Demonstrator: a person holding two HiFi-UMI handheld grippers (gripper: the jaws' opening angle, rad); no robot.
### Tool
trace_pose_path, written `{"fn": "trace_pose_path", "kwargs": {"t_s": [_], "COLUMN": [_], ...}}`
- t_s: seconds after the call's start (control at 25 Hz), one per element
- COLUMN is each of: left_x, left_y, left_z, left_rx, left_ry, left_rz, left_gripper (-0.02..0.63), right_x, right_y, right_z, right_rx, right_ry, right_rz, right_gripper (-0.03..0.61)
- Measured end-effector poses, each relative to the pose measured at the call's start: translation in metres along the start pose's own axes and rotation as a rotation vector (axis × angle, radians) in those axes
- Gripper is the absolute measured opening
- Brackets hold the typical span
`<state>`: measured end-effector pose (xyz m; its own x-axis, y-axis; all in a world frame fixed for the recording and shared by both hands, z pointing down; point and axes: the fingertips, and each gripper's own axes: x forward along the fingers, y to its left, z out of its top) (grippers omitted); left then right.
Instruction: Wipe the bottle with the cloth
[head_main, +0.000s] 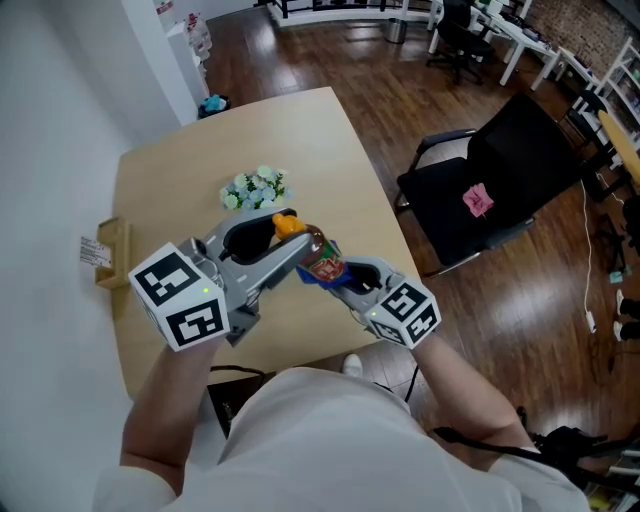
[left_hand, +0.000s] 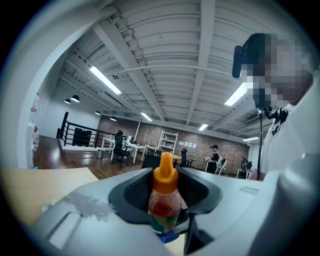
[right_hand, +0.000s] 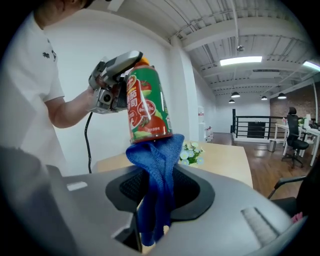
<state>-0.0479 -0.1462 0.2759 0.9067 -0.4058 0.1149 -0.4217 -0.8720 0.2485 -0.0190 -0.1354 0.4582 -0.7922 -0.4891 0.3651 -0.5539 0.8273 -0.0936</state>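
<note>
Bottle and cloth meet above a light wooden table (head_main: 190, 170).
The left gripper (head_main: 283, 238), nearly level, clamps its jaws on the orange-capped plastic sauce bottle (head_main: 318, 256) over the table's near edge. The right gripper (head_main: 338, 282), tilted slightly down, pinches a blue knitted cloth (right_hand: 157, 170) that touches the bottle's base. White artificial flowers (head_main: 255, 187) lie mid-table, and a black office chair (head_main: 500, 180) stands right of the table on dark wood floor (head_main: 400, 90).

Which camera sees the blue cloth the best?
The right gripper view: the cloth hangs big and clear, pinched in the right gripper, its top against the bottle. The head view shows only a small blue scrap under the bottle, and the left gripper view just a blue sliver below it.
</note>
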Motion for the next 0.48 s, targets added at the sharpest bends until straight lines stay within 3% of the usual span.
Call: {"fn": "trace_pose_path", "kwargs": {"t_s": [0.48], "left_x": [0.016], "left_y": [0.016], "left_z": [-0.017], "left_rx": [-0.003], "left_ry": [0.047], "left_rz": [0.015], "left_gripper": [0.158], "right_x": [-0.04], "right_y": [-0.046], "right_z": [-0.016], "right_rx": [0.06], "right_ry": [-0.009], "right_rz": [-0.11], "right_gripper": [0.123]}}
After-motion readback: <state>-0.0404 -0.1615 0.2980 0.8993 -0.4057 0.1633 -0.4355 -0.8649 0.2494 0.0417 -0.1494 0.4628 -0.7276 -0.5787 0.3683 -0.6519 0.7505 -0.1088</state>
